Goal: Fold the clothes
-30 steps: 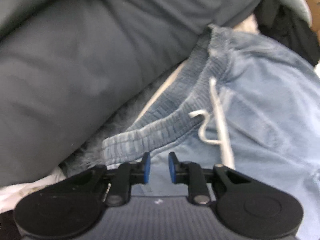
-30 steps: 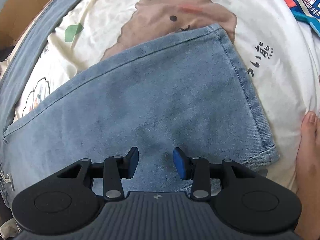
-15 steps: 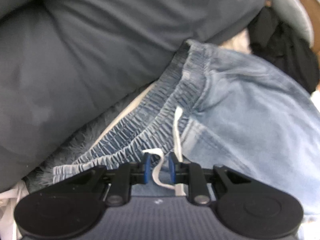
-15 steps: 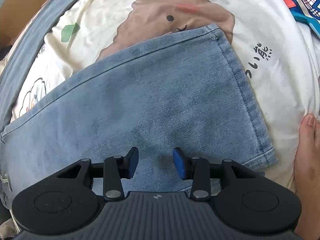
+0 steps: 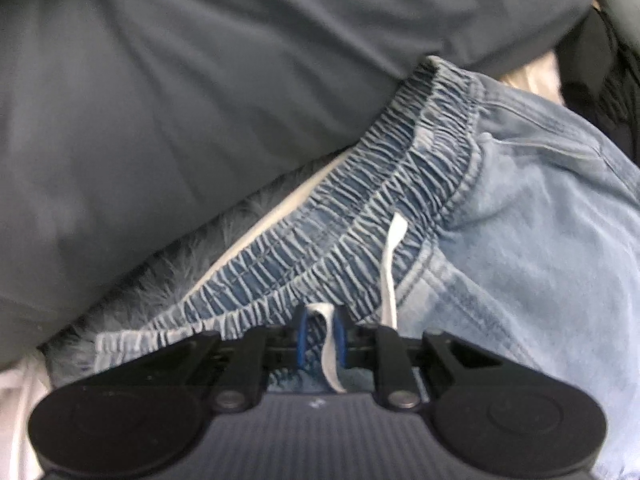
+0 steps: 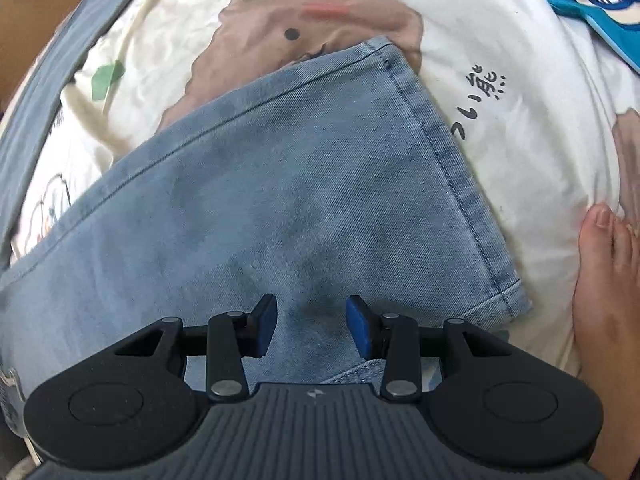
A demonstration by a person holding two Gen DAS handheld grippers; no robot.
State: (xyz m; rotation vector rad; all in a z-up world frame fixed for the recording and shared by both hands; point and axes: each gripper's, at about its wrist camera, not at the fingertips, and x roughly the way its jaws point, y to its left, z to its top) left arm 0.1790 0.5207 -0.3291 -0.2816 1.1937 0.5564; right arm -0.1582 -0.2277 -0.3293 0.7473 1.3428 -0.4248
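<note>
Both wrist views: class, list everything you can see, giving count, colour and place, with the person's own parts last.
jeans: one, light blue, lying on the bedsheet
waistband: one, blue, gathered, by the left gripper
drawstring: one, white, across the waistband
pillow: one, dark grey, above the waistband
bedsheet: one, cream with brown bear print
left gripper: black, blue pads, nearly closed around waistband and drawstring
right gripper: black, open over the jeans leg
foot: one, bare, right edge

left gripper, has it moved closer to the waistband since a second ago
Yes. The left gripper has advanced toward the elastic waistband, which sat well ahead of it before; now waistband and white drawstring lie between its pads.
</note>
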